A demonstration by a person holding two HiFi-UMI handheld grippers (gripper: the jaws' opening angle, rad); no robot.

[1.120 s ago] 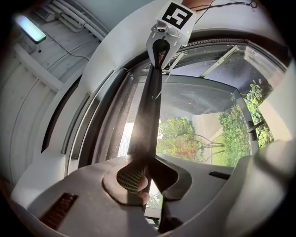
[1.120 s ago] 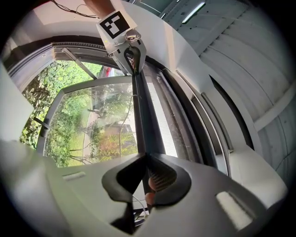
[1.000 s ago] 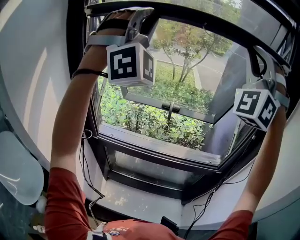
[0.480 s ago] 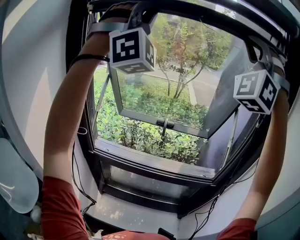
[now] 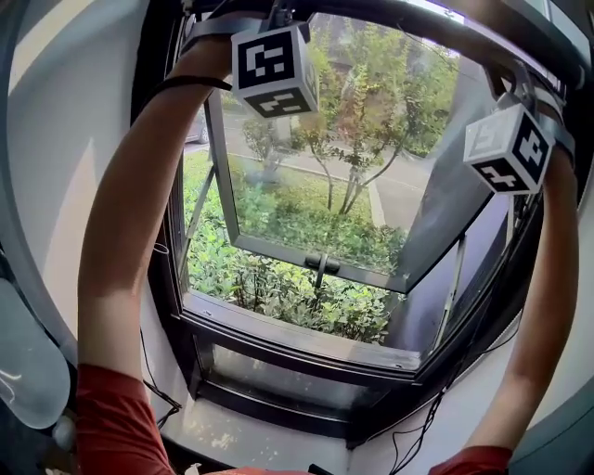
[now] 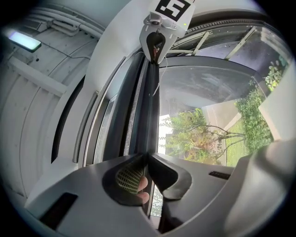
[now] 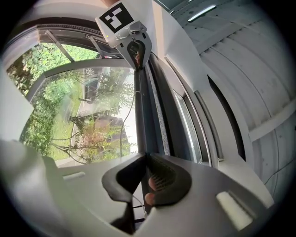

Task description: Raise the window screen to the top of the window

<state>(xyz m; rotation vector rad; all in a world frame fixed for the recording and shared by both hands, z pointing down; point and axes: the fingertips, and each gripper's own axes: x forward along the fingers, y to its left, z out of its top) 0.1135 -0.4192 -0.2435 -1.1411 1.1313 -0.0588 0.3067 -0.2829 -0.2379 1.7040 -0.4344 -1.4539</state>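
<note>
The window screen's dark bottom bar (image 5: 408,17) curves across the top of the window in the head view. My left gripper (image 5: 277,13) is raised at the upper left and shut on that bar; its marker cube hangs below it. My right gripper (image 5: 509,82) grips the same bar at the upper right. In the left gripper view the jaws (image 6: 148,157) are closed on the bar (image 6: 147,106), which runs up to the other gripper (image 6: 159,32). The right gripper view shows its jaws (image 7: 145,156) pinching the bar (image 7: 144,111) likewise.
An outward-tilted glass pane (image 5: 325,186) with a handle (image 5: 320,264) stands open behind the frame, with shrubs and trees beyond. Cables (image 5: 436,399) trail along the sill (image 5: 278,422). A white wall (image 5: 56,186) flanks the left side. A ceiling light (image 6: 23,40) glows overhead.
Both arms have risen together with the bar still held, and it now sits at the upper edge of the head view. More of the window opening shows beneath it.
</note>
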